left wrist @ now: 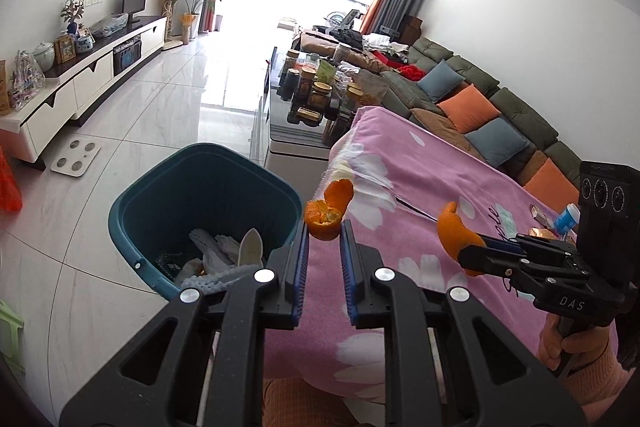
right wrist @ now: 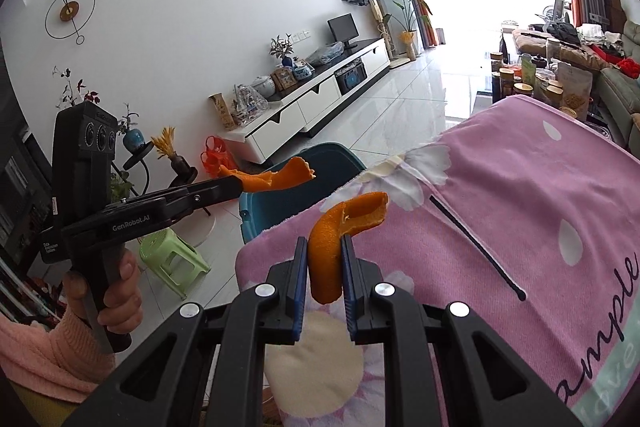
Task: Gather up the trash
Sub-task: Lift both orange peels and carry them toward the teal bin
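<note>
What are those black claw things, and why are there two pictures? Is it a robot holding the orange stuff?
No robot here: a person holds a pair of black tongs in each hand, and each pair carries a small camera looking along its tips. So one picture comes from the left tongs, the other from the right tongs.

Each pair is squeezed shut on a bit of orange peel: the left peel and the right peel. Each camera also sees the other tongs from the side.

Below them is a table under a pink flowered cloth, with a thin black stick lying on it. Beside the table stands a blue bin with some rubbish already inside.
</note>
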